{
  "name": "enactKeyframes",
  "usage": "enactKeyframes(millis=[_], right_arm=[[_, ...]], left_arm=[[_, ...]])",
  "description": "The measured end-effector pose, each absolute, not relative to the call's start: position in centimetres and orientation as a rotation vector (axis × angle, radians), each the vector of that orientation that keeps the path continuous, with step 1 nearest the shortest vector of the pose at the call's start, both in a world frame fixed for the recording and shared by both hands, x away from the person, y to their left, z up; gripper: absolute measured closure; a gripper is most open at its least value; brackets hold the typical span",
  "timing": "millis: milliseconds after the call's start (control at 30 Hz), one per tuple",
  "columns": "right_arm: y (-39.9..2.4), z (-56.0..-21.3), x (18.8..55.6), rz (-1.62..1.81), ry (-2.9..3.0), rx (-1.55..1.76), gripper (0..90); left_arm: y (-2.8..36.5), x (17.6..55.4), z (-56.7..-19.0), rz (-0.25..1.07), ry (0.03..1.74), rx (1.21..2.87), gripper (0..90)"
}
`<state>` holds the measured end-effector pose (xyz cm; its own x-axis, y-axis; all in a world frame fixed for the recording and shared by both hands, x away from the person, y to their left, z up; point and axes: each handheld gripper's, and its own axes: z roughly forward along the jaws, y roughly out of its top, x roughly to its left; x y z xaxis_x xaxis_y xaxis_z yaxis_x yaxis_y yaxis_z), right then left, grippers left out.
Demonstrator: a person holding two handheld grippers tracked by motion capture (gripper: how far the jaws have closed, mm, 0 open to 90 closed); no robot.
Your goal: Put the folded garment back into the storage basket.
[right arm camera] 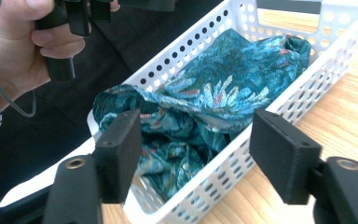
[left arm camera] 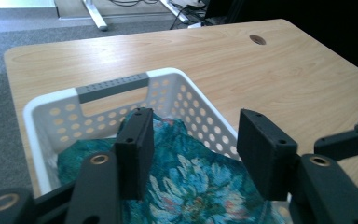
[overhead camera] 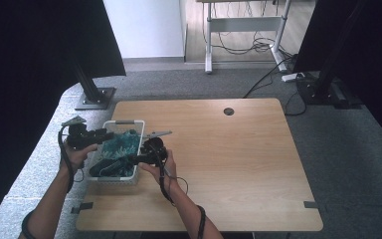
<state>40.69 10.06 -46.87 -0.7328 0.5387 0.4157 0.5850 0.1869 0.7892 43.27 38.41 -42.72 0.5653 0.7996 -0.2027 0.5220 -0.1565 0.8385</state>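
A white perforated basket sits at the left edge of the wooden table. A teal flower-patterned cloth lies crumpled inside it. My left gripper hovers over the basket's left side, open. In the left gripper view, the left gripper has its jaws spread above the cloth, gripping nothing. My right gripper reaches in over the basket's near right corner. In the right gripper view, the right gripper is open, with the cloth and the basket wall beyond the pads.
The basket has a grey handle strip at its far end. A round cable hole is near the table's far edge. The person's left hand is close to the basket's outer side. Grey carpet surrounds the table.
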Motion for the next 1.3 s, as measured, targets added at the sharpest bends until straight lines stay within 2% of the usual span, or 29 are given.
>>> enactKeyframes(millis=[67,133,433,933,1300], right_arm=[[9.8,-46.8,40.2,-1.618,-2.422,-1.1,29.5],[9.7,-46.6,39.8,-1.623,-2.446,-1.076,26.3],[8.8,-45.8,38.6,-1.609,-2.561,-1.038,23.3],[3.6,-46.4,36.9,-1.609,-2.655,-1.006,23.3],[-0.4,-47.1,35.1,-1.644,-2.648,-1.024,24.0]], left_arm=[[38.3,42.9,-42.7,0.353,1.069,1.814,40.0],[38.1,42.4,-42.7,0.363,1.061,1.814,38.8],[37.0,40.6,-42.8,0.381,1.054,1.794,31.2],[31.9,36.8,-44.4,0.382,0.942,1.826,29.9],[29.5,34.4,-45.7,0.378,0.922,1.829,29.9]])
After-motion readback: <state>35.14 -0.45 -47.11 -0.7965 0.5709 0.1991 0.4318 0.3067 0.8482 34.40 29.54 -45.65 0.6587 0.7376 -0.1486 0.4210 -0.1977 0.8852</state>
